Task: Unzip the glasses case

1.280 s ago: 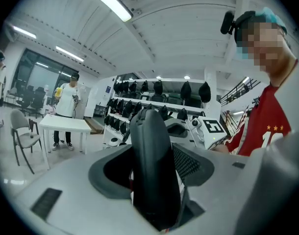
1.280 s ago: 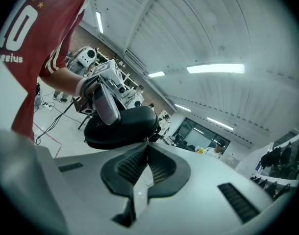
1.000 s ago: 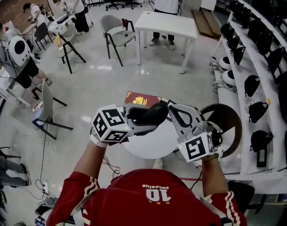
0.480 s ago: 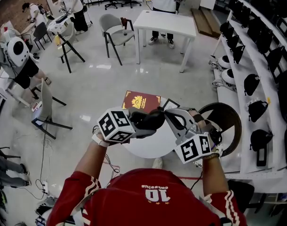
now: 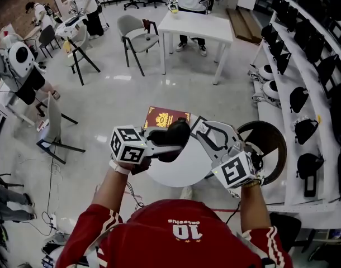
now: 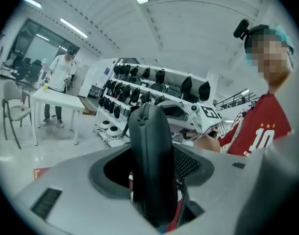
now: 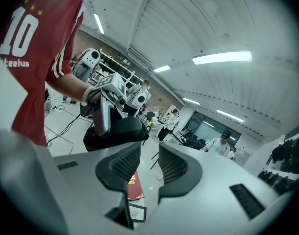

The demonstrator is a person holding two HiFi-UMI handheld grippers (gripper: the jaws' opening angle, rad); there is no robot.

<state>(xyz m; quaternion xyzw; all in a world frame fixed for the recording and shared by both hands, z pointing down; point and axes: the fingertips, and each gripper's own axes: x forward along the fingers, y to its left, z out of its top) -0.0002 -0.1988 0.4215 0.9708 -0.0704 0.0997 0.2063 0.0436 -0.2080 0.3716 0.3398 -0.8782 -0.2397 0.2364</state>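
Observation:
A black glasses case (image 5: 177, 133) stands edge-up between the pads of my left gripper (image 5: 159, 145), which is shut on it above the round white table (image 5: 187, 169). In the left gripper view the case (image 6: 148, 146) fills the gap between the jaws, its zip seam running up the near edge. My right gripper (image 5: 199, 128) sits just right of the case's end. Its jaws have just been opening. In the right gripper view the right gripper (image 7: 149, 158) shows a bare gap, and the case (image 7: 117, 131) lies off to the left.
A red booklet (image 5: 166, 118) lies on the floor beyond the round table. Shelves of black helmets (image 5: 304, 99) run along the right, with a round brown stool (image 5: 274, 144) beside them. A white table (image 5: 195, 24), a chair (image 5: 138, 38) and several people stand farther back.
My left gripper has sunk a little and rolled, taking the case with it. My right gripper, earlier pinched at the case's right end, now has its jaws apart and clear of the case.

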